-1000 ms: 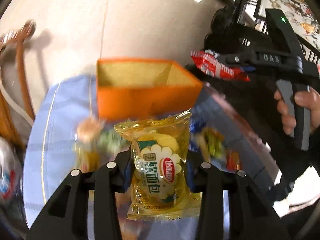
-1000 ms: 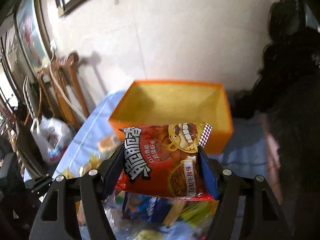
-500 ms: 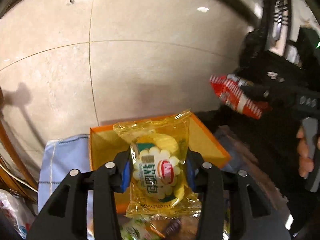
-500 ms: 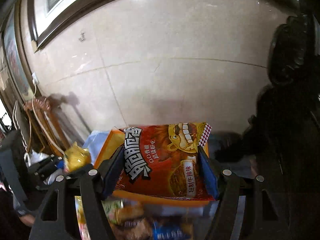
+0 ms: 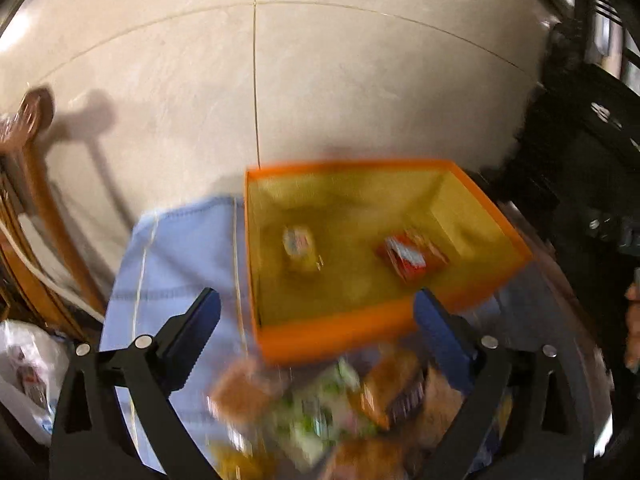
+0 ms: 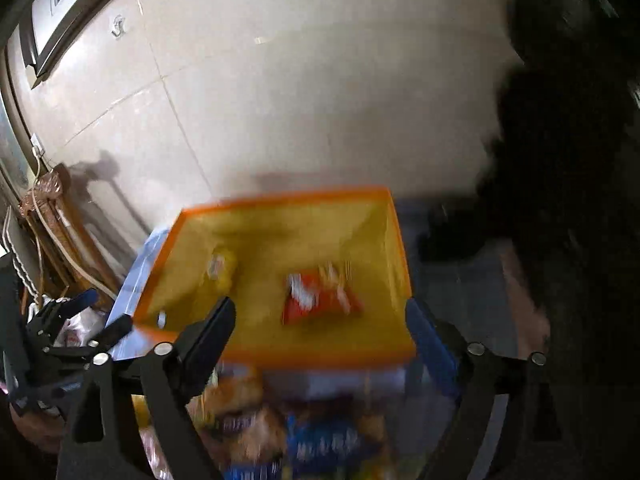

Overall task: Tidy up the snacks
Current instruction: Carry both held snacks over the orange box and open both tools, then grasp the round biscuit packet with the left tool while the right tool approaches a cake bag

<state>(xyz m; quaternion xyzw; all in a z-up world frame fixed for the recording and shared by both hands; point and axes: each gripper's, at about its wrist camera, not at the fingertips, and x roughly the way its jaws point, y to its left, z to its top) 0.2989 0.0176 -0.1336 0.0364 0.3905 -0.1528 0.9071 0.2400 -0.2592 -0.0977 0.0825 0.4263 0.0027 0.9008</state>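
Room: tiled beige wall behind; wooden chair point(image 5: 28, 200) at left; dark furniture at right.
Counter: covered w/ pale blue cloth point(image 5: 180, 264); orange bin point(image 5: 332, 336) sits on it near the wall, yellow inside.
In bin: yellow bread pack point(image 5: 300, 250) lies toward the left side, red chip bag point(image 5: 412, 256) toward the right, apart from each other. Both blurred, so exact lie is hard to tell.
Loose pile: heap of snacks point(image 5: 328, 412) on the counter just in front of the bin's near wall; blue, brown, green wrappers, too smeared to name singly.
Left tongs point(image 5: 316, 312): have just been opening, now spread wide, nothing between the pads; bin's near wall shows through the gap.
Right tongs point(image 6: 320, 316): also just been opening, wide apart and empty; red chip bag sits in the bin beyond them.
Step (my read): both drops done, next is going back to the pile for more.
Risk 1: both tongs heading for the same heap at once; arms could knock each other, since the left set shows at the edge of the right view.
Risk 2: tongs swinging low could clip the bin's near wall and shove it across the cloth.
Risk 3: slick crinkly wrappers in a jumble; a grab may catch two packs or pinch only a corner, and it slips out before the bin.
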